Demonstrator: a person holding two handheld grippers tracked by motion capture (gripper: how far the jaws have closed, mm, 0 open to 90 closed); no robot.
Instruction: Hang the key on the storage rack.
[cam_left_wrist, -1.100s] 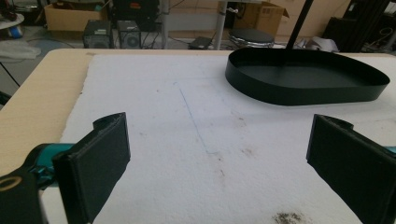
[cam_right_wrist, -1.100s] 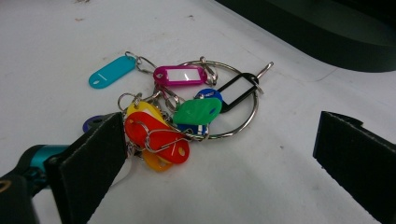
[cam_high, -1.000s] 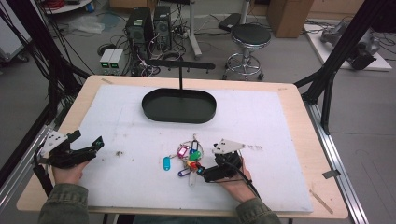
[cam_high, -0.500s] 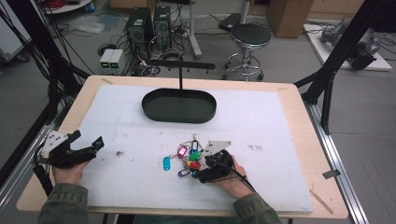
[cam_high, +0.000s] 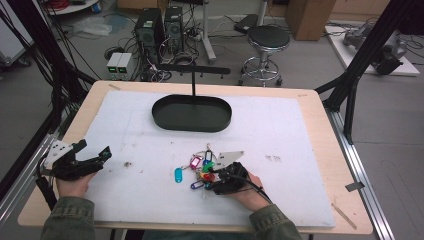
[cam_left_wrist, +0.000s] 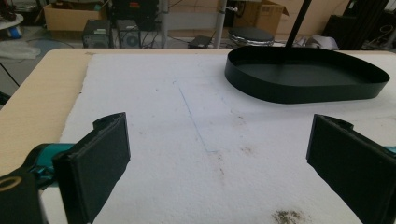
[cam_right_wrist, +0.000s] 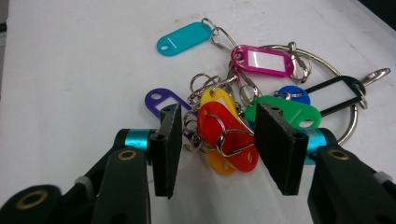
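Two black fingers (cam_right_wrist: 168, 149) of the right gripper (cam_right_wrist: 217, 149) straddle the bunch of key tags (cam_right_wrist: 243, 107) on the white desk (cam_high: 300, 150); they have just been closing, and the red tag (cam_right_wrist: 226, 135) and yellow tag (cam_right_wrist: 215, 100) lie between them with a gap still showing on each side. Beyond them lie the pink tag (cam_right_wrist: 261, 59) and teal tag (cam_right_wrist: 183, 38). Left gripper (cam_left_wrist: 217, 158) fingers stand wide apart over bare desk, the black tray (cam_left_wrist: 306, 74) well ahead.

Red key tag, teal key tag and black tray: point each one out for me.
red key tag (cam_right_wrist: 219, 122): right gripper view, upper face of the tag.
teal key tag (cam_right_wrist: 183, 36): right gripper view, middle of the tag.
black tray (cam_high: 192, 125): high view, near wall.
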